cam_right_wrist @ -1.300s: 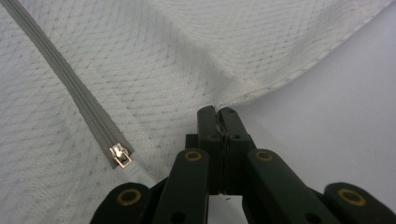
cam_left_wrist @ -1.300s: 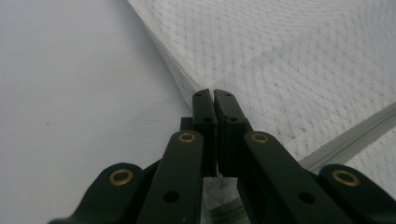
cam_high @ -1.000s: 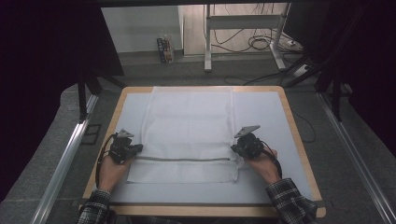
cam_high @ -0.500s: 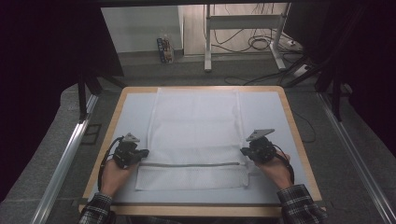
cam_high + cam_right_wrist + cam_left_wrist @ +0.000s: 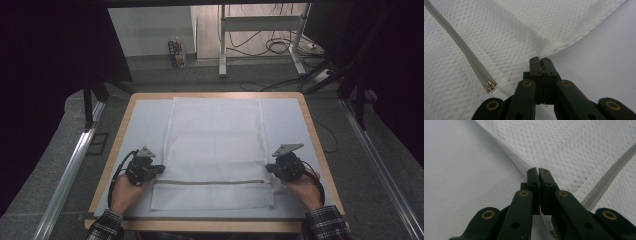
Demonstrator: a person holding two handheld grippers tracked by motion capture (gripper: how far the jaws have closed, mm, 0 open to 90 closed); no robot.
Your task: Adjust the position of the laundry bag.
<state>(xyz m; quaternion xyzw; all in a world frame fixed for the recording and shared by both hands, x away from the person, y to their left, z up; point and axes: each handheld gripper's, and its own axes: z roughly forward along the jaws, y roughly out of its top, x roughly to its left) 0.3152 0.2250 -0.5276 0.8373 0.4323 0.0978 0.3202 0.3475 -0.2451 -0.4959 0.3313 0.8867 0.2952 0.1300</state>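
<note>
Mesh bag [image 5: 215, 150] lies flat on the white table cover [image 5: 145, 120], zipper [image 5: 215, 181] near my side. My left gripper [image 5: 159, 169] and right gripper [image 5: 269, 168] each clench a side edge of it.

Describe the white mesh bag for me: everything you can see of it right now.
The mesh bag is white, net-like fabric, a flat rectangle spread lengthwise down the middle of the table. A grey zipper runs across it near the person's end, closed as far as it shows, its metal end by the right edge. Faint creases cross the upper part. The left gripper pinches its left edge and the right gripper its right edge, both shut on the fabric, lifting the edges slightly.
</note>
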